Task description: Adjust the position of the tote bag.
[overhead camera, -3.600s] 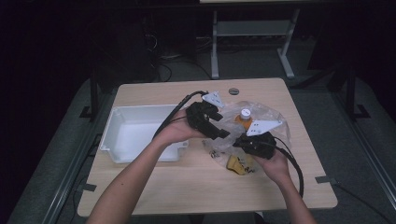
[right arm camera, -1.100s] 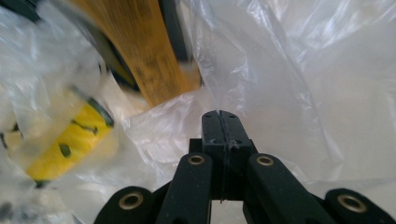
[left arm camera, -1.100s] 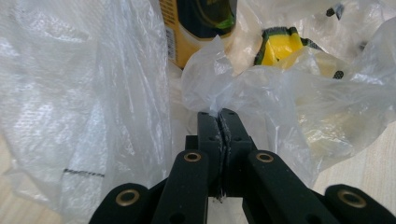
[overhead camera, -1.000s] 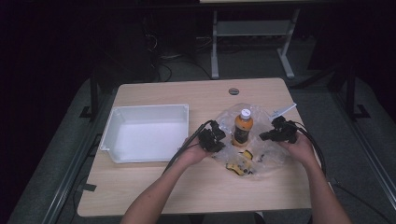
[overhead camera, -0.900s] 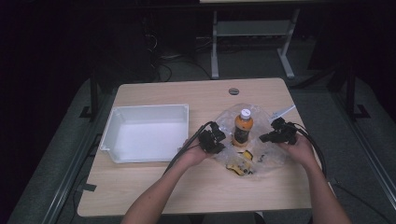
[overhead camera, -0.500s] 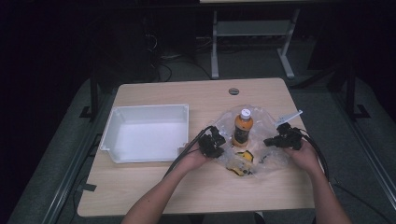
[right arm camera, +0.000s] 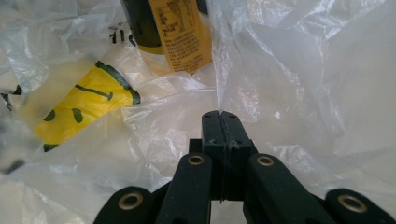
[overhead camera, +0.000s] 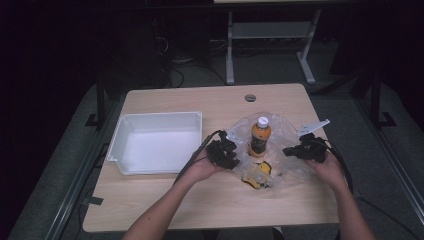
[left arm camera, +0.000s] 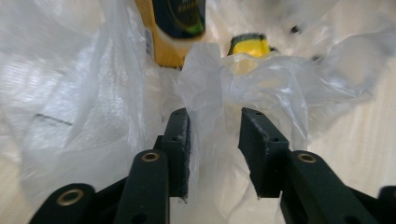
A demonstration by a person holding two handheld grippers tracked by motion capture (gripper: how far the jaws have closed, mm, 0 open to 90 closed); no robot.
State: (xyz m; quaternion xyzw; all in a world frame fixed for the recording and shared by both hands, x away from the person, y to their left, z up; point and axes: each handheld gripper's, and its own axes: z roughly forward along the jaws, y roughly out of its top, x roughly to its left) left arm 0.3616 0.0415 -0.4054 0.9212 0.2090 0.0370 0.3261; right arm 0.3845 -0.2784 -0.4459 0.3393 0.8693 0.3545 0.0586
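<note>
Clear plastic, a crumpled bag (overhead camera: 272, 150), lies on the wooden table (overhead camera: 165, 200) in the high view, and we note an orange bottle (overhead camera: 260, 136) upright in it with a yellow packet (overhead camera: 256, 176) at its 6 o'clock, the left gripper (overhead camera: 231, 155) at the bag's 9 o'clock and the right gripper (overhead camera: 292, 151) at its 3 o'clock, a white bin (overhead camera: 125, 135) beyond at 9. In the left gripper view we find the jaws parted, having just been opening, a fold of bag (left arm camera: 210, 84) loose between them, bottle (left arm camera: 175, 32) at 12. In the right gripper view we record the jaws clenched on a pinch of bag (right arm camera: 224, 70), packet (right arm camera: 79, 112) at 10.
</note>
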